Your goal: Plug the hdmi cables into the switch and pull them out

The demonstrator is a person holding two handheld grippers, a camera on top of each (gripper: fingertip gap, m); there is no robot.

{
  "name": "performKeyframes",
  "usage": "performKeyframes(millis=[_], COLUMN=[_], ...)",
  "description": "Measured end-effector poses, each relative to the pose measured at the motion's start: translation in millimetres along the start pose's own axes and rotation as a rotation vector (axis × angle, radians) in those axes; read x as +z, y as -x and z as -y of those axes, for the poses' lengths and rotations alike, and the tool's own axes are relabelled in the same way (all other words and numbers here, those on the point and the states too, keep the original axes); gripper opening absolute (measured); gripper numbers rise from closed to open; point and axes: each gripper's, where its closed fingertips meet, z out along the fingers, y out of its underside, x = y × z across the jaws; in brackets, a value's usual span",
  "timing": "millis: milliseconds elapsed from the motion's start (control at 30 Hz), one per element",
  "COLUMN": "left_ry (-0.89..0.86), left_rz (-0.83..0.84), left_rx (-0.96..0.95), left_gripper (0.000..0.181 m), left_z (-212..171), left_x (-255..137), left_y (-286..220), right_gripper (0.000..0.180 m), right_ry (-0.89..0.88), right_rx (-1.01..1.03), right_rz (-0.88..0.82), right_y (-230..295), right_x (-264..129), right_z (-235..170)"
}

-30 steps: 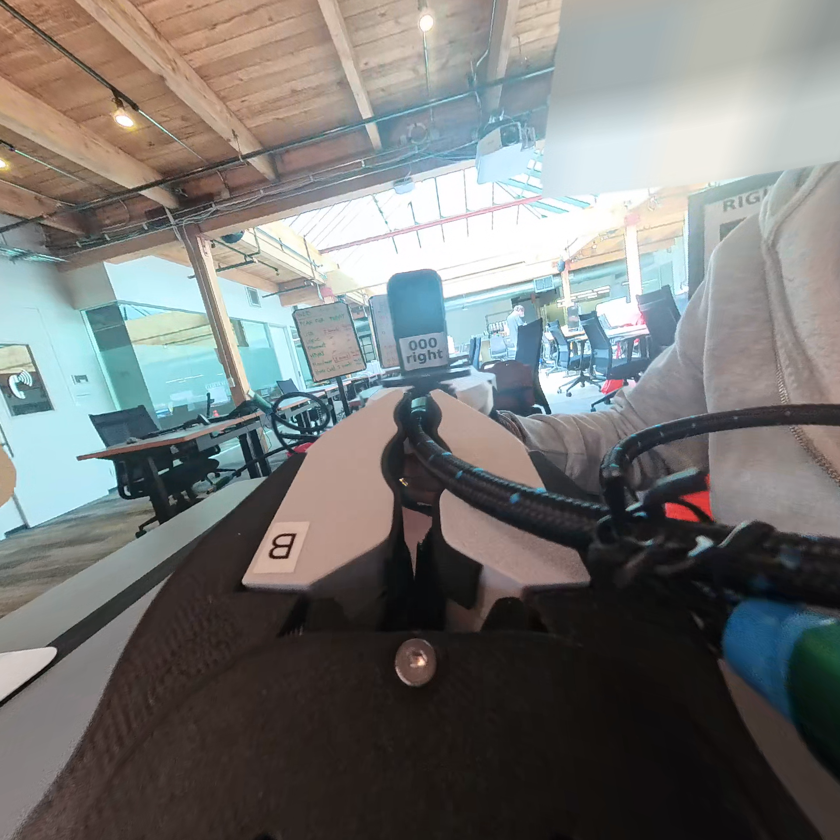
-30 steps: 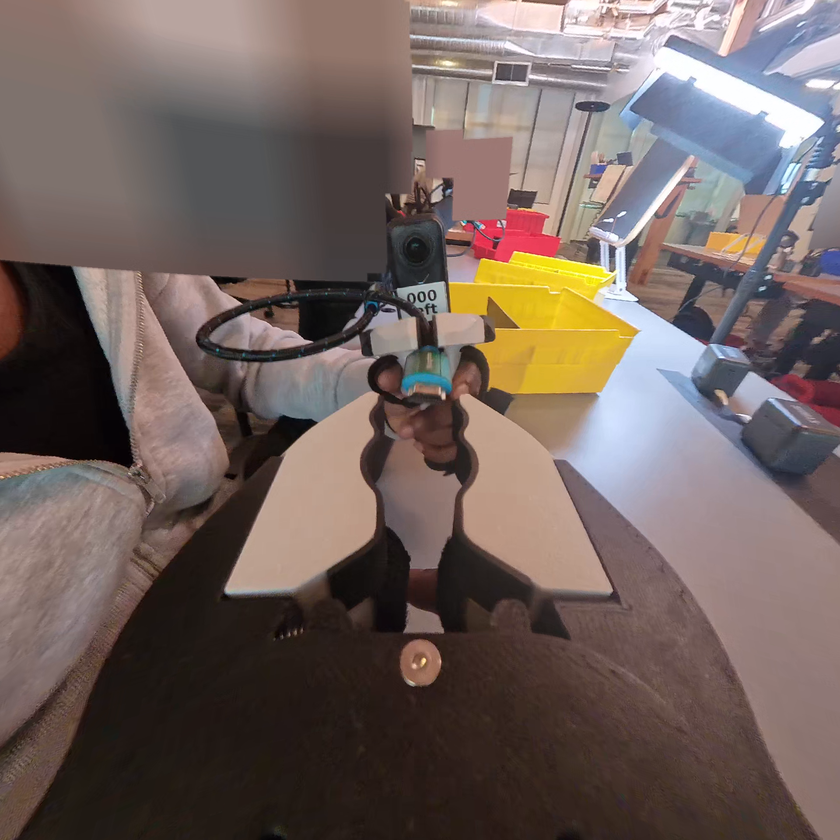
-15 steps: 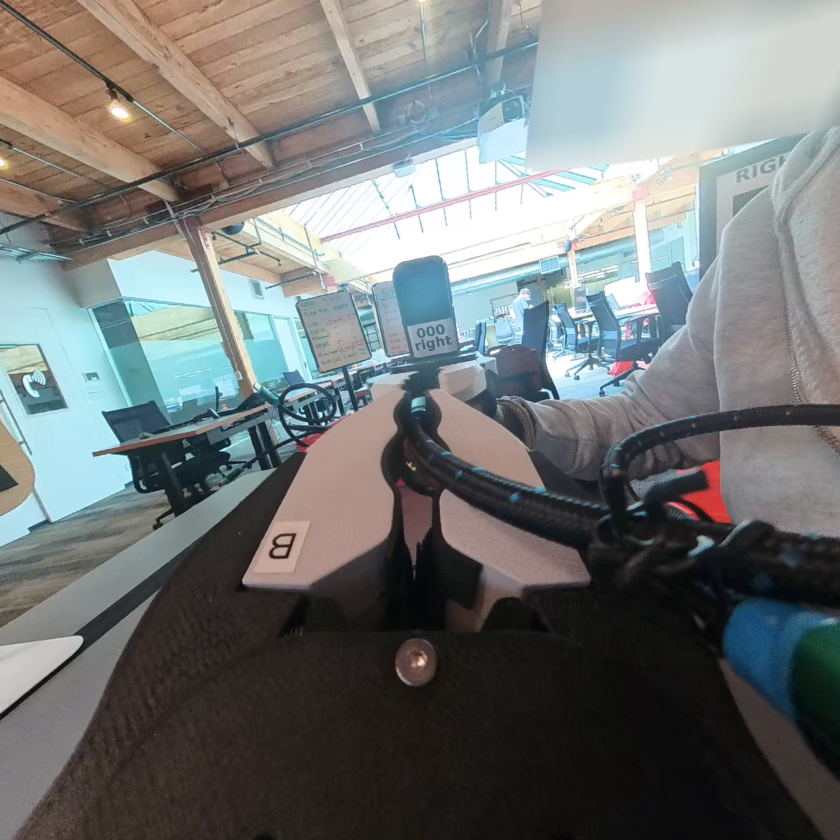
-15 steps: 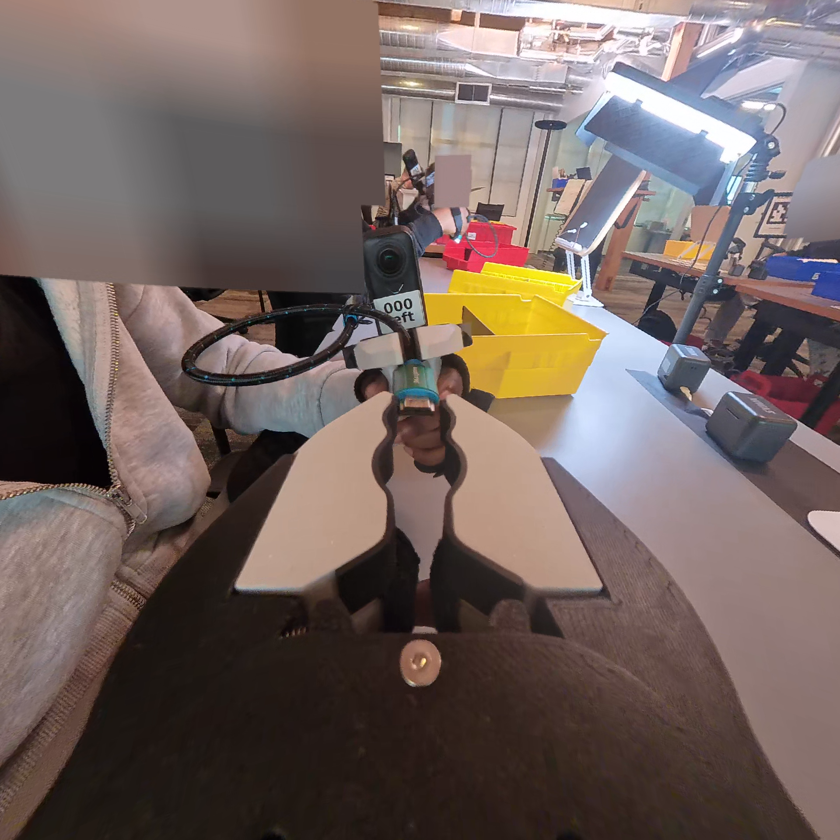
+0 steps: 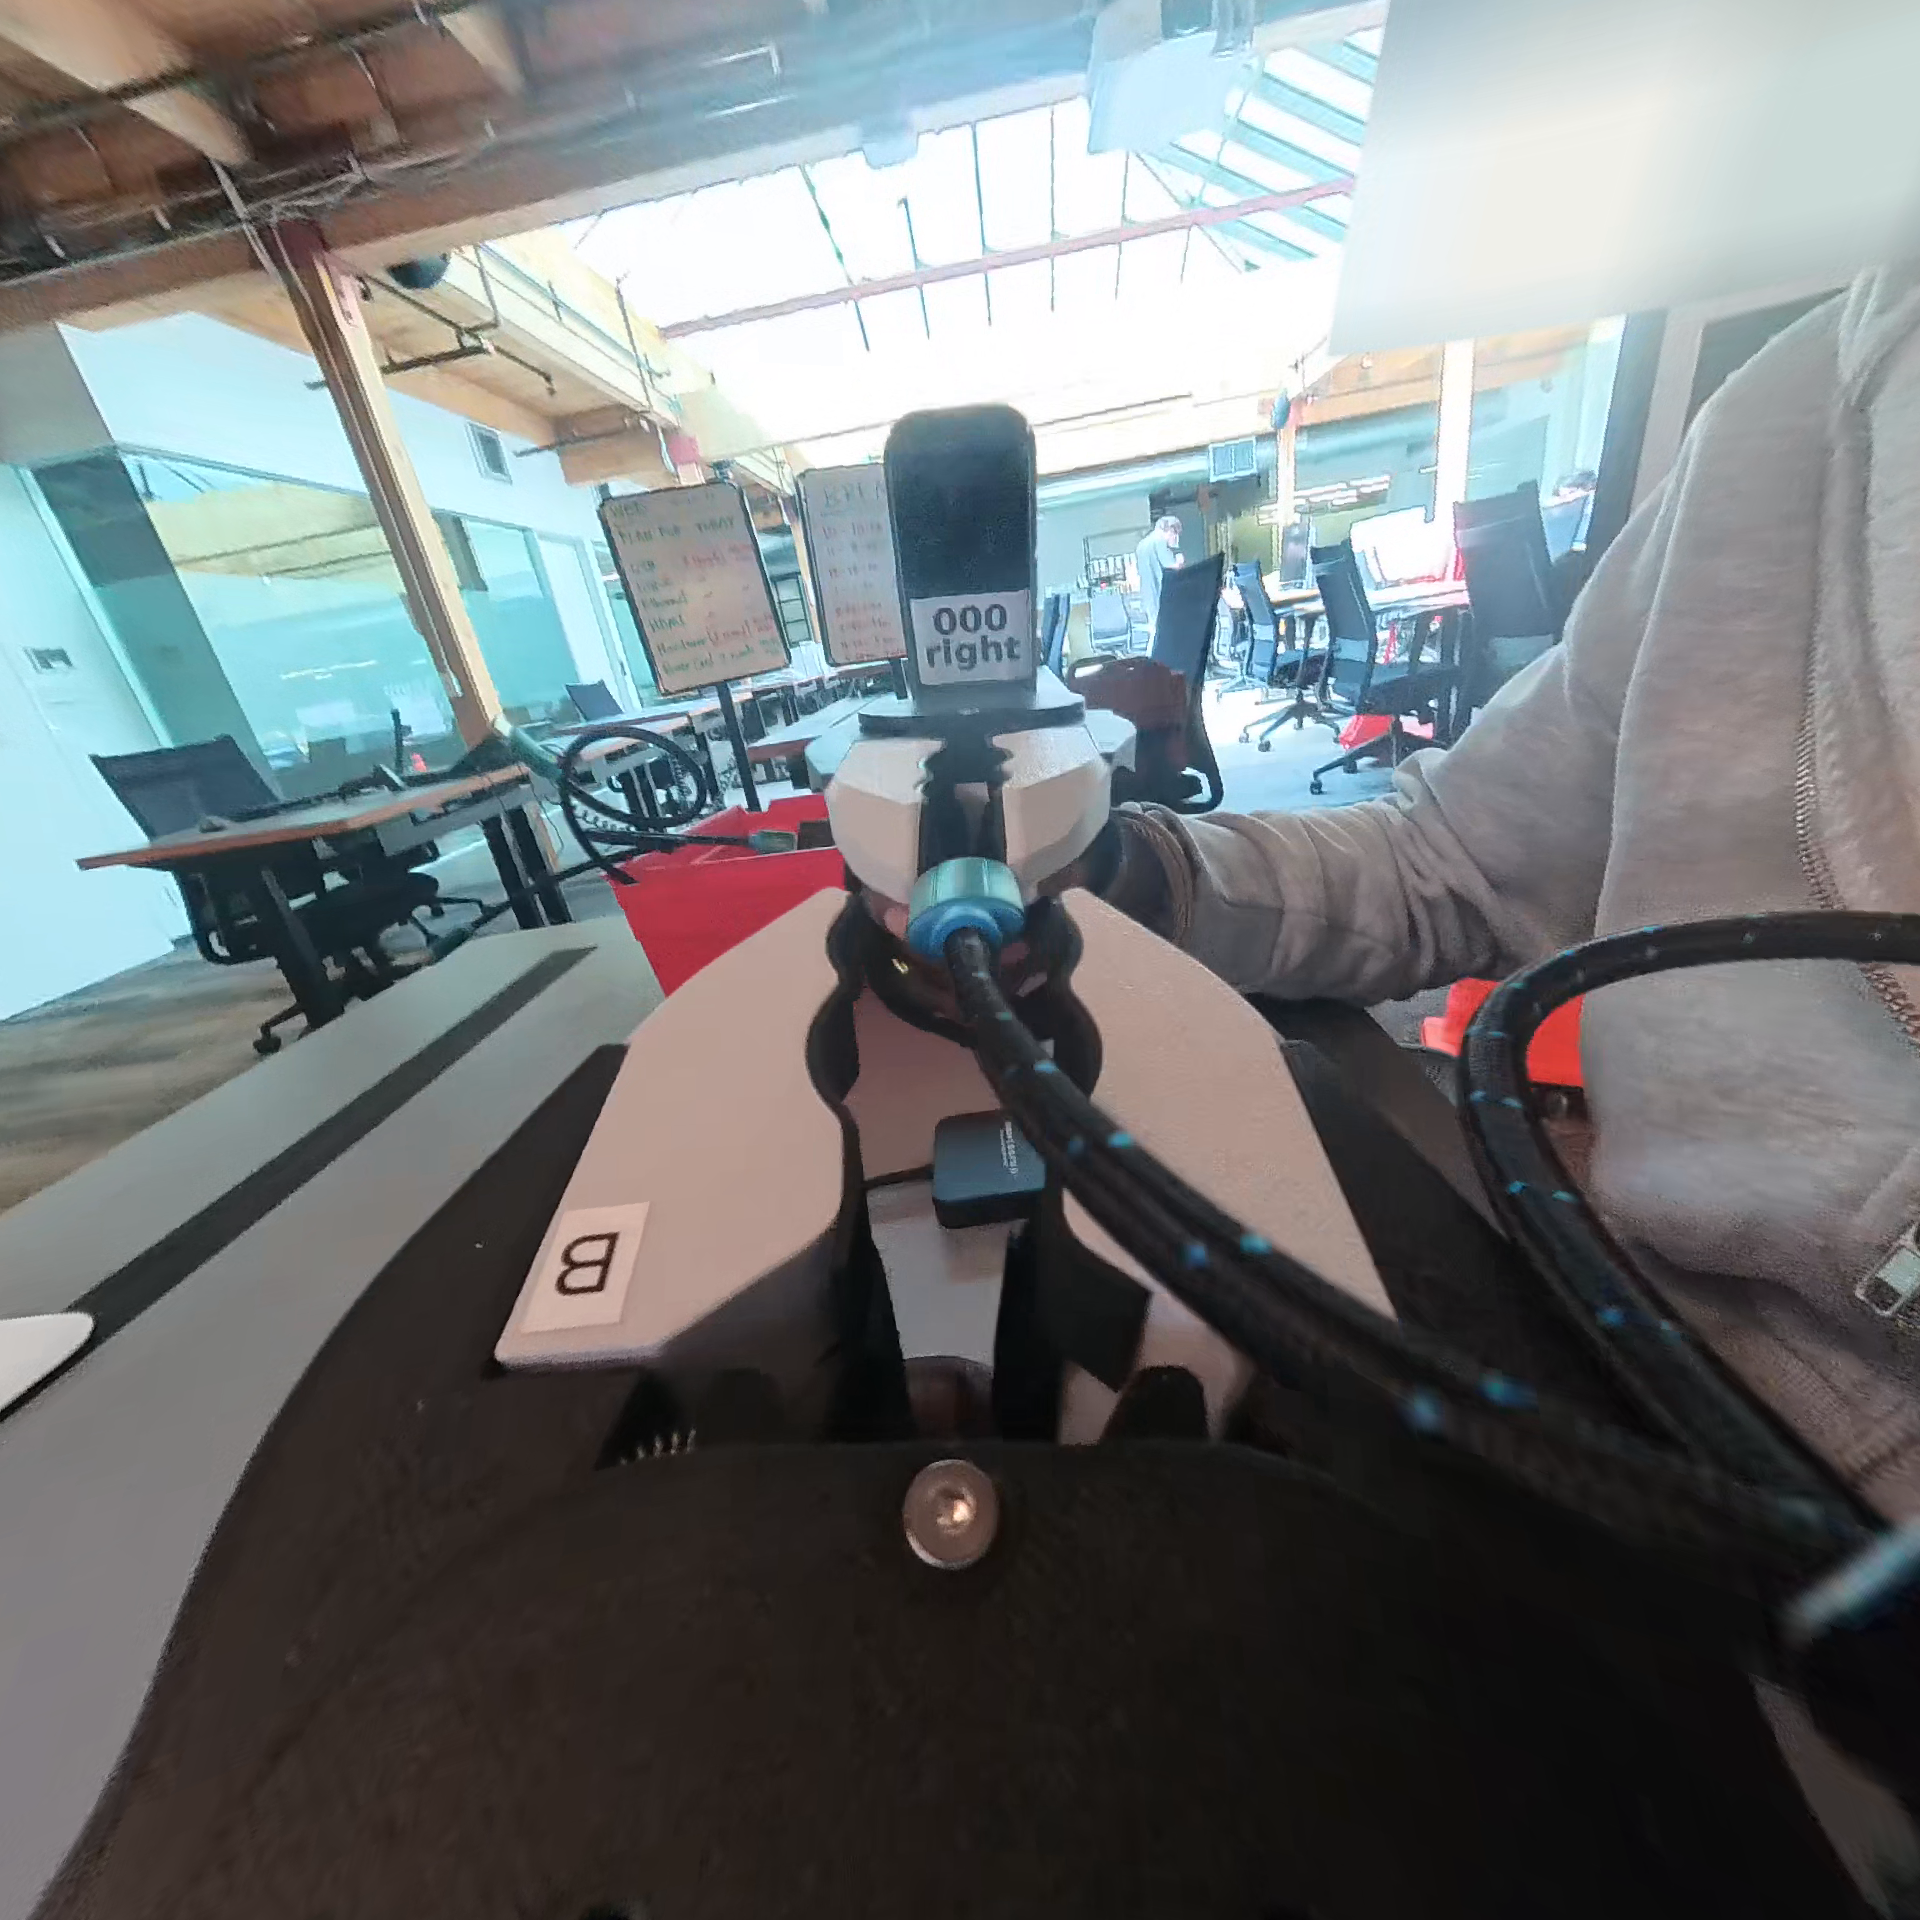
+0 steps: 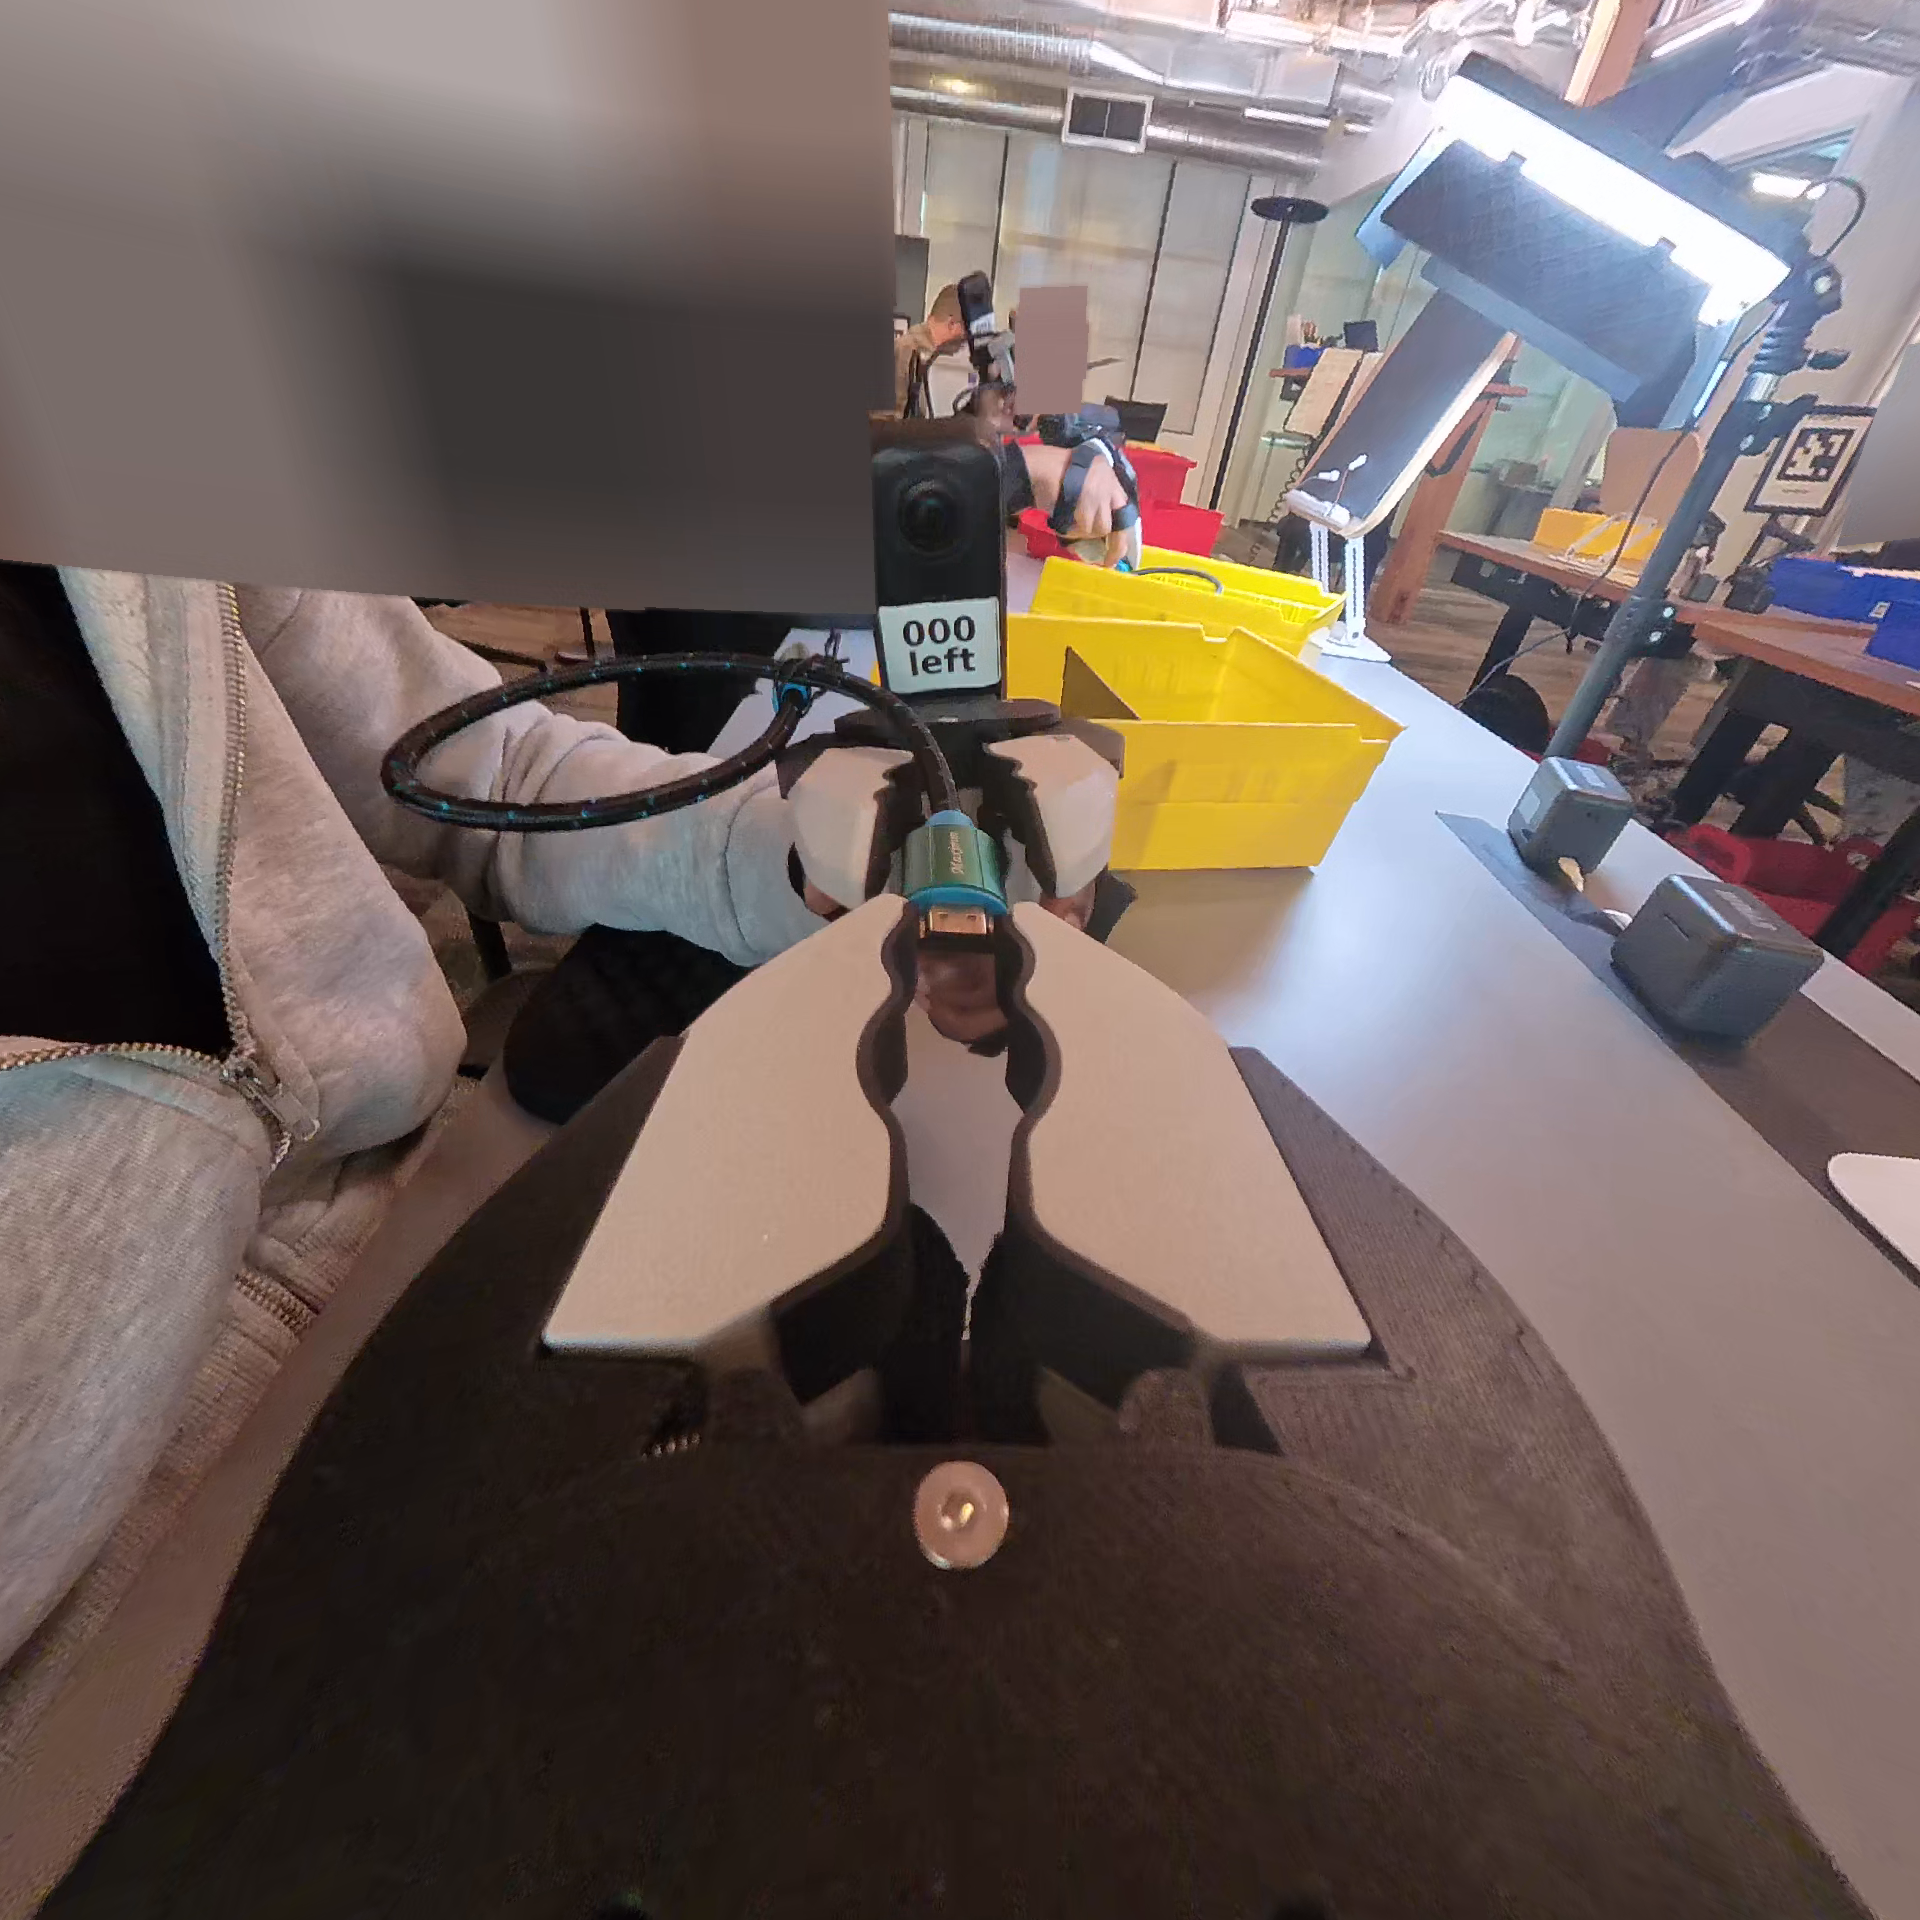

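A black braided HDMI cable point(image 5: 1195, 1226) ends in a teal plug point(image 6: 951, 868) with a gold tip. My right gripper point(image 6: 958, 914) is shut on the plug's front end, in the air above the grey table point(image 6: 1455, 1091). My left gripper point(image 5: 961, 914) faces it with its jaws open around the plug's rear point(image 5: 961, 906); the cable runs back over its right finger and loops point(image 6: 468, 769) by the grey sleeve. A small black box, likely the switch point(image 5: 987, 1169), lies on the table and shows through the gap between the left fingers.
Yellow bins point(image 6: 1195, 748) stand behind the grippers, and a red bin point(image 5: 727, 883) on the other side. Two grey cubes point(image 6: 1714, 966) sit along a dark strip at the table's right. A light panel on a stand point(image 6: 1558, 239) rises beyond them. The person's grey hoodie point(image 5: 1714, 831) is close.
The left gripper was shut on the cable and has opened. The right gripper's jaws have narrowed onto the plug. The two grippers have come closer together.
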Motion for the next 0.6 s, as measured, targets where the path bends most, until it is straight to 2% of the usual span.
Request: performKeyframes(millis=[167,400,600], left_ry=[0.017,0.013,0.021], left_rz=[0.021,0.055,0.044], left_rx=[-0.042,-0.091,-0.092], left_gripper=[0.022,0.022,0.021], left_z=[-2.4,-4.2,-5.7], left_x=[0.8,2.5,5.0], left_y=[3.9,8.3,5.5], right_gripper=[0.014,0.014,0.014], right_ry=[0.012,0.034,0.074], right_rx=[-0.021,-0.039,0.002], right_rz=[-0.041,-0.066,-0.013], right_y=[-4.2,-8.8,-6.6], right_x=[1.7,1.0,-1.9], right_z=[-2.1,-5.2,-7.3])
